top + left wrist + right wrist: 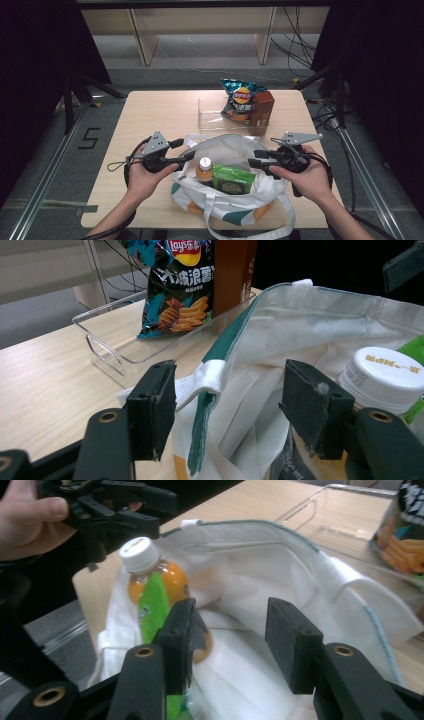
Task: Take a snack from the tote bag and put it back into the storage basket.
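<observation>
Left gripper [184, 150]: jaws spread astride tote bag [235, 150] rim, not pinching.
Right gripper [256, 158]: jaws apart over bag's opposite edge.
Bag: table [150, 110] centre, holding bottle [204, 169].

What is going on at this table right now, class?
A person holds a two-jaw gripper in each hand over a white tote bag on a wooden table. The left gripper has its open jaws around the bag's rim, and the right gripper is open at the opposite rim. Inside the bag stand an orange drink bottle and a green packet. A chip bag and brown box wait in a clear tray.
</observation>
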`<state>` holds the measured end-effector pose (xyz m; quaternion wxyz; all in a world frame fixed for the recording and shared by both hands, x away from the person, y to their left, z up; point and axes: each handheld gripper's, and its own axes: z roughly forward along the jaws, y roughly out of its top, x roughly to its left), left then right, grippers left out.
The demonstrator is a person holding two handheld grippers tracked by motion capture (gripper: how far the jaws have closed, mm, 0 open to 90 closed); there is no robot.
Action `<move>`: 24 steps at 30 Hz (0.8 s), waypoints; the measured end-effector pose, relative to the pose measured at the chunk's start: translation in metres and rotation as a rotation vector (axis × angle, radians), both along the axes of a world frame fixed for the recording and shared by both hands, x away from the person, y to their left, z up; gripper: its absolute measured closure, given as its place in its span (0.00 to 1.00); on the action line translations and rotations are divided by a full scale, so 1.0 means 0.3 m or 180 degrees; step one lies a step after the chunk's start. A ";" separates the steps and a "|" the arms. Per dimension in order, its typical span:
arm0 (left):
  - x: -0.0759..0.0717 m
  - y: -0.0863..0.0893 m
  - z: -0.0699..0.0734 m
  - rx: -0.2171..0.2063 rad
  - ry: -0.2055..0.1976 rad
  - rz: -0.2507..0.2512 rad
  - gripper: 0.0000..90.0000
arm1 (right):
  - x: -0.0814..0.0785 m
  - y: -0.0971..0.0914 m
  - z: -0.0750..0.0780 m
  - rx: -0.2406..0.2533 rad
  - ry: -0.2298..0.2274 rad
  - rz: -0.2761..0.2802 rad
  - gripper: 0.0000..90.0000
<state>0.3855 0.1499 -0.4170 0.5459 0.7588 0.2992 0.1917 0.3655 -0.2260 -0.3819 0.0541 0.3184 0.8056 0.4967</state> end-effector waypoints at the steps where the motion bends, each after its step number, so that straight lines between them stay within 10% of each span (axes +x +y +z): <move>1: 0.001 0.000 0.000 0.0008 0.0002 0.0001 0.42 | -0.003 0.002 0.000 0.0034 0.0053 -0.0004 0.62; 24: -0.001 -0.007 0.002 -0.0002 -0.0003 -0.0014 0.42 | -0.032 0.066 -0.070 -0.0259 0.0230 0.0577 0.53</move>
